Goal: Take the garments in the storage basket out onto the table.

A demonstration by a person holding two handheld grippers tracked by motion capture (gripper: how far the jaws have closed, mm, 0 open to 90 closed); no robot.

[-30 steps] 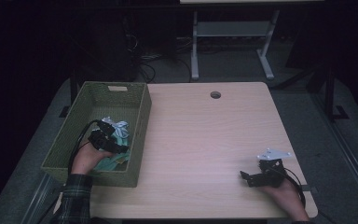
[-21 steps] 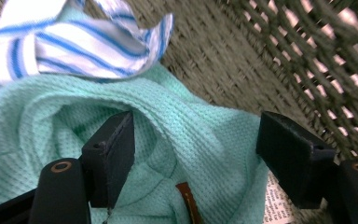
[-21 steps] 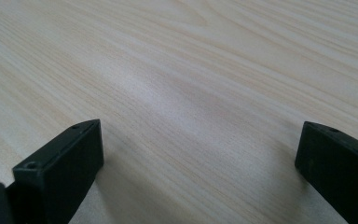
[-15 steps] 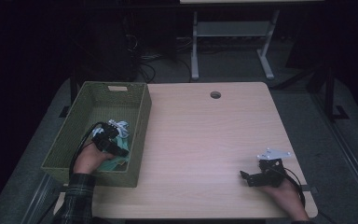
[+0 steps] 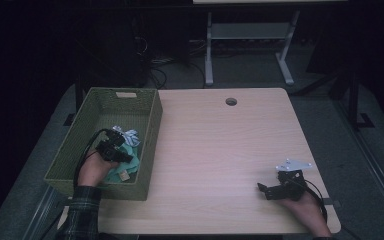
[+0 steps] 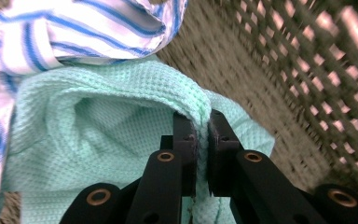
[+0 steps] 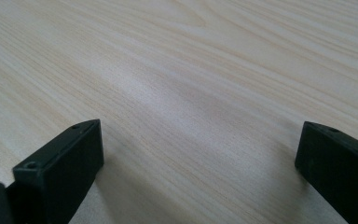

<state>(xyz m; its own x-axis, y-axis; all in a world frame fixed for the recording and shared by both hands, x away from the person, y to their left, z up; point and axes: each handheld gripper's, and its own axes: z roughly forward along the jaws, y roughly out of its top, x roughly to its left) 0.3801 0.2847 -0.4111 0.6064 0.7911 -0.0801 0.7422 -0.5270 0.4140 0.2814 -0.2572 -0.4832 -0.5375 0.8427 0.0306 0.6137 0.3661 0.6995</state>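
Dim room, pale wood surface (image 5: 215, 150): in the green woven basket (image 5: 145, 125) the left gripper (image 6: 202, 122), fingers just closed, pinches a thin fold of mint cloth (image 6: 107, 135); risk: fold slips, or striped cloth (image 6: 74, 32) drags along; right gripper (image 7: 196, 154) idle, fingers apart.

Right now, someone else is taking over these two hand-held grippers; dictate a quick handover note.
Left hand-held gripper: inside the green woven basket, jaws have just been closing, now pinched on a fold of the mint green cloth.
Right hand-held gripper: open, empty, resting on the wooden table near its right front corner.
A blue-striped white cloth lies against the mint one in the basket.
Done: mint cloth gripped.
Left: probably lifting it out onto the table; the striped cloth stays untouched.
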